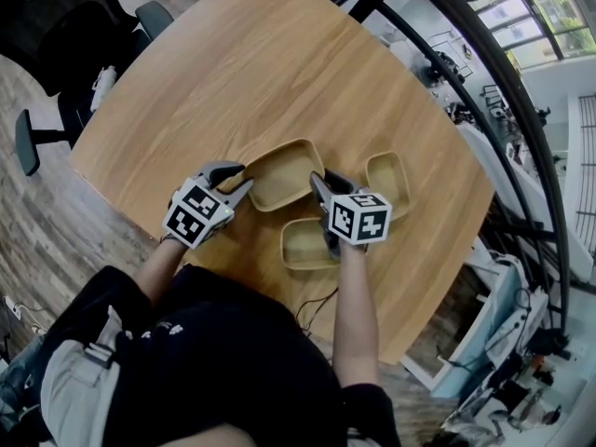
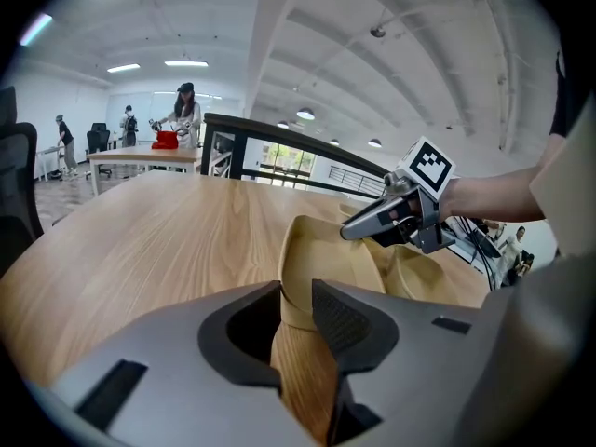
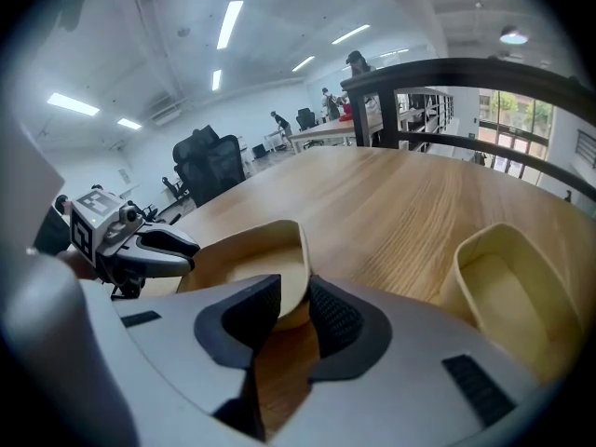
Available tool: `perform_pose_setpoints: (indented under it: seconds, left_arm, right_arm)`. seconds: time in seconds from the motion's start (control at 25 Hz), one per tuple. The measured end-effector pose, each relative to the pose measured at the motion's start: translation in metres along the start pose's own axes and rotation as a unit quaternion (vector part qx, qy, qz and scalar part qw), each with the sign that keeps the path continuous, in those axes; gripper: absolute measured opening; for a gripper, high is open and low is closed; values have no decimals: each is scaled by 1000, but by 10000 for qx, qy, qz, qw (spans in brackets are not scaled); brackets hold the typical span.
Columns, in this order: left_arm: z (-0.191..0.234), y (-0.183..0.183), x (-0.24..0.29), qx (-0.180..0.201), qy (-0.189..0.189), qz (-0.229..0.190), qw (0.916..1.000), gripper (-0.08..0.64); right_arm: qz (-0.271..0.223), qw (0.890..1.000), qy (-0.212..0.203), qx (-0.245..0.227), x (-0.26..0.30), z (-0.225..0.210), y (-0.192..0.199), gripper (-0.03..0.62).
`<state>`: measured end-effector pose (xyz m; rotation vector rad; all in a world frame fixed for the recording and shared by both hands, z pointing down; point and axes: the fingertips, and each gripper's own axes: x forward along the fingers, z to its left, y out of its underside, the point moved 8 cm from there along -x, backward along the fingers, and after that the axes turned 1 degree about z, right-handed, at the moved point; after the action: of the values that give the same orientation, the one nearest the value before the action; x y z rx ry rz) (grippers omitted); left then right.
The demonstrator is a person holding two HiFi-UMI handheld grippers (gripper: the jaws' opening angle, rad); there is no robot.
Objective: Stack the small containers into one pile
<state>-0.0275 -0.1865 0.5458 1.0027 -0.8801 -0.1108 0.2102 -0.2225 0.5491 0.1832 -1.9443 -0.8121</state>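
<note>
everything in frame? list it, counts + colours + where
big container: 1, tan, mid-table, one end of its rim in each tool
right container: 1, tan, to the right of the big one
near container: 1, tan, nearest the person
table: 1, light wood
office chair: 1, black, past the table's far-left edge
railing: 1, black, curved, beyond the table
left tool: 1, grey, marker cube, closed on big container's rim
right tool: 1, grey, marker cube, closed on the opposite rim
forearms: 2, left, right

Right gripper (image 1: 320, 184) partly hides nearest container (image 1: 300, 244).
</note>
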Motion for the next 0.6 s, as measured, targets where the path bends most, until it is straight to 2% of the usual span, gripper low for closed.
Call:
perform_pose_setpoints:
  seconds: [0.24,0.6]
  left_arm:
    - [0,-8,-5,24,25,-42,10000,63]
    - [-3,-11,-17,217,-51,0,9998,46]
  right_arm:
    - [22,9999,109,120,-11,-3,2,60]
    - [-111,9998,19,158,-27,7,-1,49]
